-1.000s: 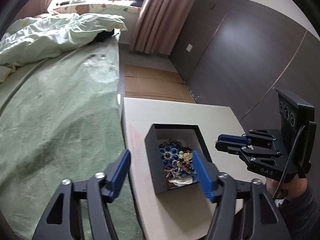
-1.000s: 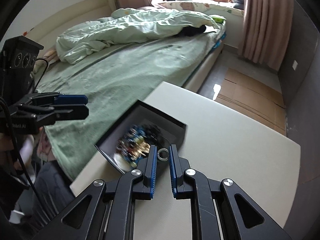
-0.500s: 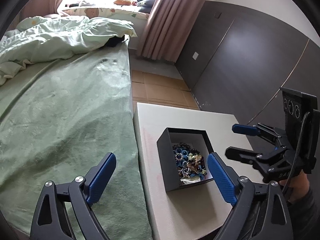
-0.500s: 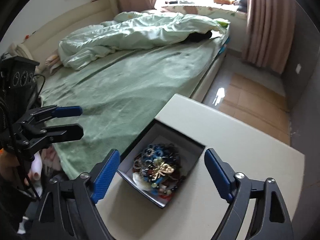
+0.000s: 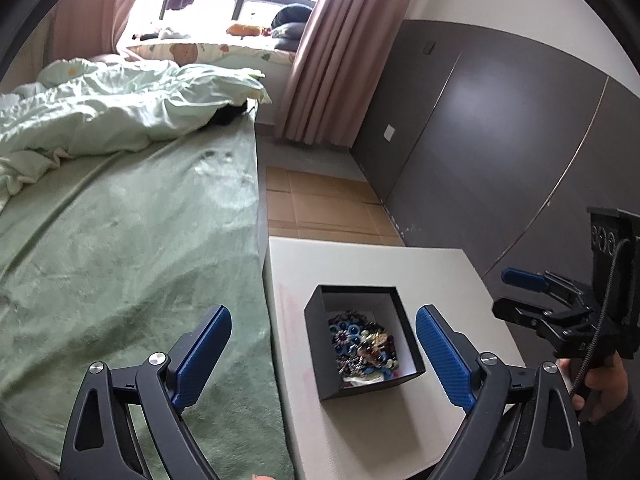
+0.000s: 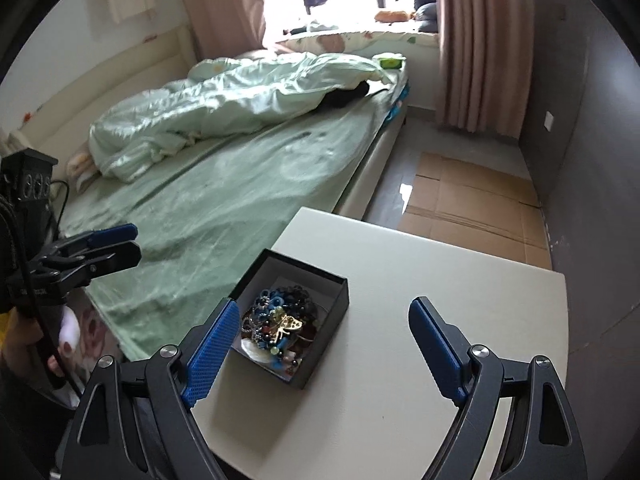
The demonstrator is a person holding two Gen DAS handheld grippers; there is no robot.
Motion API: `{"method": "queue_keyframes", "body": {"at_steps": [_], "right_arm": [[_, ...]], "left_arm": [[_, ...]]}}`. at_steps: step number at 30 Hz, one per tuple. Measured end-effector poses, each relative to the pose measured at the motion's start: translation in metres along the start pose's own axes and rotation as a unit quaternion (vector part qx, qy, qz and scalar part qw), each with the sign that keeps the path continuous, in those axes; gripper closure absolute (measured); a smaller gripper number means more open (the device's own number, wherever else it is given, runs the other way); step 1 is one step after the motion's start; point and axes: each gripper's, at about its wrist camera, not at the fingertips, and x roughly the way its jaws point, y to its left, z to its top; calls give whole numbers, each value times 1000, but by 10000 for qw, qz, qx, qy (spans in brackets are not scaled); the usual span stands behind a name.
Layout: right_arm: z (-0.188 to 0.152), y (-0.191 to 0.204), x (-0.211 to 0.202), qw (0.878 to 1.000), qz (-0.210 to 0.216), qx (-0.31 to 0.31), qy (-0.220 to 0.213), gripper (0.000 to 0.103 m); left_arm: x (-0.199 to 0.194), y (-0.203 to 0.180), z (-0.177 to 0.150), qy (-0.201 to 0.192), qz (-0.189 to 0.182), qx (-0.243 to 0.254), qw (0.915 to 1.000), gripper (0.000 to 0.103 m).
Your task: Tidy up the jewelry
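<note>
Closest to the lens, both tools are spread wide with nothing in them. The left gripper (image 5: 322,350) has its blue pads far apart, one out over the bed side and one over the table, and they touch nothing. Same story with the right gripper (image 6: 320,344): jaws wide, empty, with the left pad (image 6: 212,354) sitting in front of the box's near corner in the right wrist view, but whether it actually touches is hard to call.

Just past the fingertips is the black box (image 5: 320,360), open topped, sitting flat on the white table (image 6: 460,280) toward the edge nearest the bed. All the jewelry (image 6: 280,322) is inside it in one tangled heap: blue flower-like beads, dark beads, and a gold butterfly-shaped piece (image 6: 289,325) on top. Nothing lies loose on the tabletop.

Beside the table runs the bed with a green blanket (image 5: 120,240), and a crumpled pale quilt (image 6: 240,100) lies further up. Flattened cardboard (image 6: 472,196) covers the floor beyond the table, then pink curtains (image 5: 332,52) and the window at the back.
</note>
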Motion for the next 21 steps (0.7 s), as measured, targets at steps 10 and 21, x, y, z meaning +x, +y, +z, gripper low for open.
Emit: {"method": "queue_keyframes", "body": {"at_steps": [10,21], "right_arm": [[-26,-18,-56,9977,-316,154,-583,17],[-64,-31,-104,9952,-457,501,-712,0]], "left_arm": [[-19,-43,-4,-359,57,369,9987,2],[-45,-79,-21,-512,155,616,9967,0]]}}
